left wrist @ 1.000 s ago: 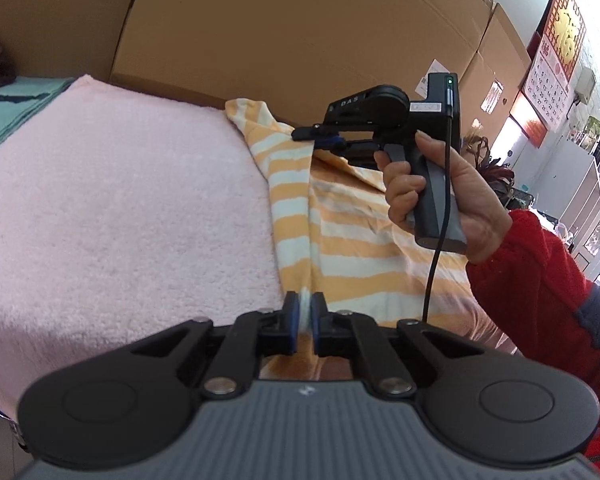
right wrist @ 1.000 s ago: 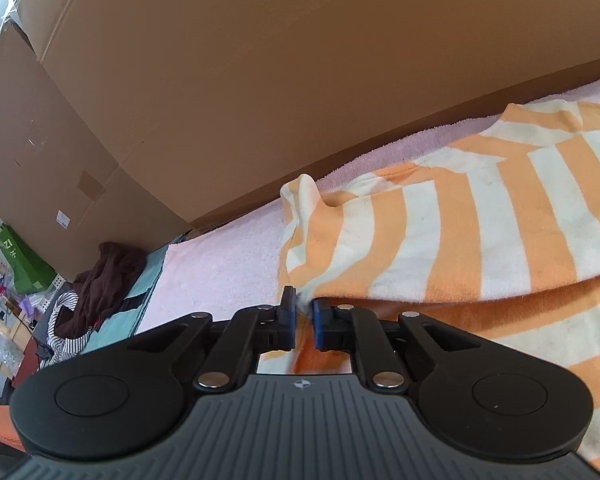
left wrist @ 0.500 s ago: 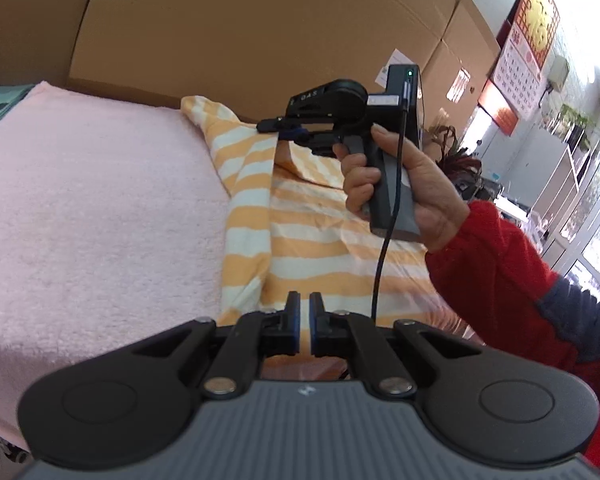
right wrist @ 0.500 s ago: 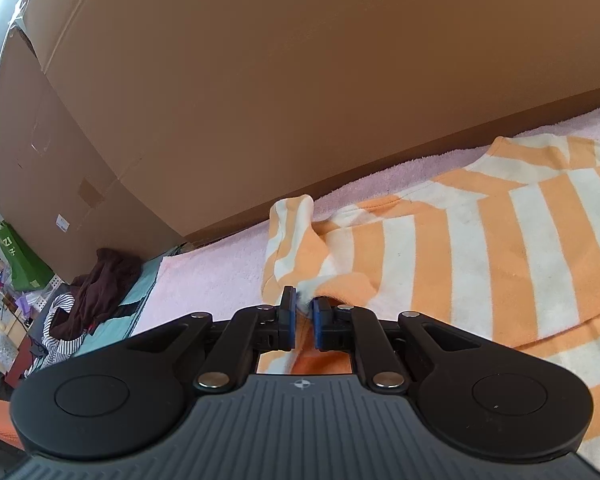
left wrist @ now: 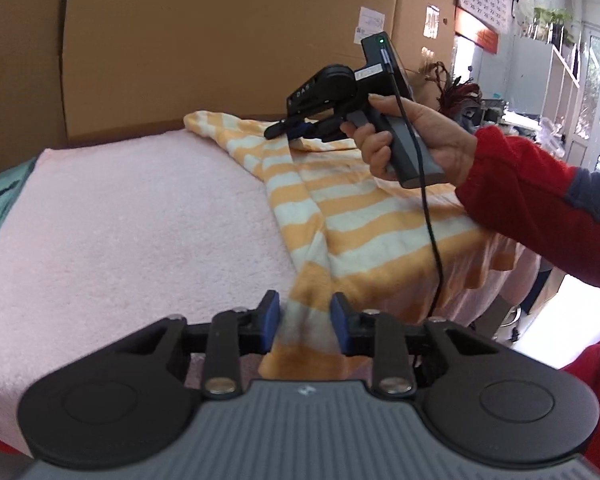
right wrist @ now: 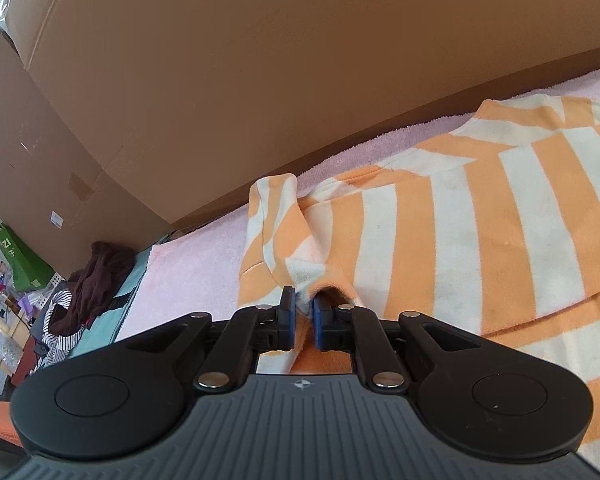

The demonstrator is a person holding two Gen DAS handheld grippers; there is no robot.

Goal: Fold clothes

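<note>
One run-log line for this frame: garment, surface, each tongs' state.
garment: striped shirt on pink towel | left tongs: just opened, cloth between, not pressed | right tongs: shut on shirt fold

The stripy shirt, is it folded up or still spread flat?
Partly folded. The orange-and-white striped shirt has one side doubled over itself on the pink towel, and the right gripper pinches a fold.

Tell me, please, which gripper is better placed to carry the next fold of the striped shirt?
Probably the right gripper: its pads pinch a fold of the striped shirt. The left gripper has just been opening, with cloth between its pads but not pinched.
</note>
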